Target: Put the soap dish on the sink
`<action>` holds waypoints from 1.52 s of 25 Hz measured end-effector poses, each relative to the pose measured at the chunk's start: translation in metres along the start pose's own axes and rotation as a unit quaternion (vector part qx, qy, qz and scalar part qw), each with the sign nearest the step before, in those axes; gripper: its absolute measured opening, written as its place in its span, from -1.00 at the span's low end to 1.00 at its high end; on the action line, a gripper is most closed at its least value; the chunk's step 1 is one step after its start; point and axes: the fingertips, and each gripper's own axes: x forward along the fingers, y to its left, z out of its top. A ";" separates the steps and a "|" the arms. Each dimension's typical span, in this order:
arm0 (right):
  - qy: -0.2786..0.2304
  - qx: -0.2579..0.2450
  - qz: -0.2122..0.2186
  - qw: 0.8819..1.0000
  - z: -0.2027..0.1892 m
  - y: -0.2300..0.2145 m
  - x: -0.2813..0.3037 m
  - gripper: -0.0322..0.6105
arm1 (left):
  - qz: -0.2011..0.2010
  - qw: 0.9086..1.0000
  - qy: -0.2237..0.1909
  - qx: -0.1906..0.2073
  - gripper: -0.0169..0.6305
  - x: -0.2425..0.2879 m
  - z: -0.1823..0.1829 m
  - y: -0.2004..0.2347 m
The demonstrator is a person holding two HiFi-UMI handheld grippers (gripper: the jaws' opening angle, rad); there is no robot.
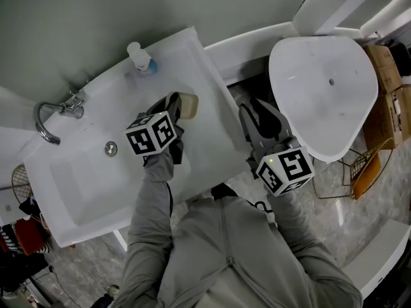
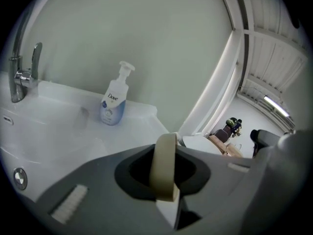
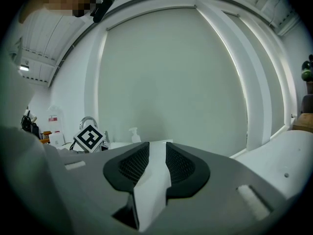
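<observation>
A beige soap dish (image 1: 187, 105) is held over the right part of the white sink (image 1: 204, 76), with my left gripper (image 1: 178, 108) shut on it. In the left gripper view the dish (image 2: 164, 165) stands edge-on between the jaws, above the sink's flat right side. My right gripper (image 1: 263, 117) hangs to the right of the sink, over the floor. In the right gripper view its jaws (image 3: 157, 165) stand slightly apart and hold nothing.
A chrome faucet (image 1: 54, 114) and a drain (image 1: 111, 148) sit at the basin's left. A pump soap bottle (image 1: 141, 58) stands at the sink's back rim by the wall. A white rounded fixture (image 1: 324, 88), cardboard boxes (image 1: 388, 88) and a wire basket (image 1: 363, 169) are on the right.
</observation>
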 end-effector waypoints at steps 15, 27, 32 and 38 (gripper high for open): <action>0.008 0.003 -0.012 1.000 -0.007 -0.010 0.005 -0.63 | 0.006 0.999 0.033 0.021 -0.65 0.030 -0.009 0.003; 0.011 0.006 -0.012 1.000 -0.009 -0.009 0.008 -0.63 | 0.001 0.998 0.037 0.043 -0.36 0.034 -0.011 0.005; 0.010 0.004 -0.012 1.000 -0.007 -0.009 0.006 -0.63 | 0.004 0.998 0.036 0.049 -0.36 0.033 -0.010 0.005; 0.006 0.003 -0.009 1.000 -0.004 -0.005 0.003 -0.63 | 0.004 0.998 0.022 0.059 -0.34 0.023 -0.003 -0.001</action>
